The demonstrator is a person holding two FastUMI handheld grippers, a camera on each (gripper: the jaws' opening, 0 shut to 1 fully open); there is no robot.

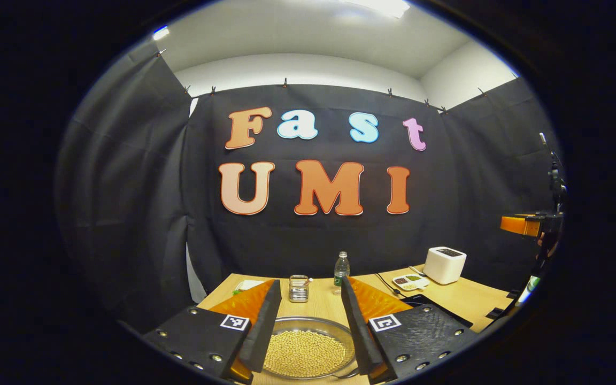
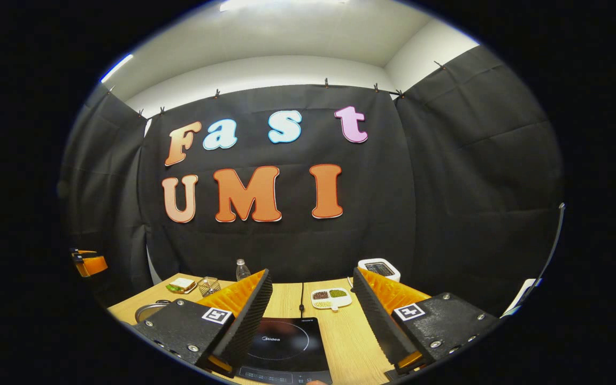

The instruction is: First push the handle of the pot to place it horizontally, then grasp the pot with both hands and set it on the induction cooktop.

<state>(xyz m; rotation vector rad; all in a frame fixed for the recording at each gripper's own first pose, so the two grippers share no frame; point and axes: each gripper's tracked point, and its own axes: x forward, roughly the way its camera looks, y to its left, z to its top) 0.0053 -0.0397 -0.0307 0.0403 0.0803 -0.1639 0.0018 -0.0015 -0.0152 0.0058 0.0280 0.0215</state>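
A shallow steel pot (image 1: 335, 327) full of pale yellow beans sits on the wooden table, straight under my left gripper (image 1: 310, 282). That gripper hangs open above it, its two fingers spread about as wide as the pot and touching nothing. I cannot make out the pot's handle. The black induction cooktop (image 2: 284, 342) lies beneath my right gripper (image 2: 312, 272), which is also open and holds nothing. In the right gripper view the pot's rim (image 2: 150, 309) peeks out at the far left, beside the cooktop. A corner of the cooktop (image 1: 436, 309) lies right of the pot.
Along the back of the table stand a water bottle (image 1: 341, 270), a small wire basket (image 1: 298, 289), a white toaster (image 1: 444, 264) and a divided dish of grains (image 2: 330, 298). A sandwich (image 2: 181, 285) lies at the far left corner. The cooktop's cord (image 2: 302, 297) runs back.
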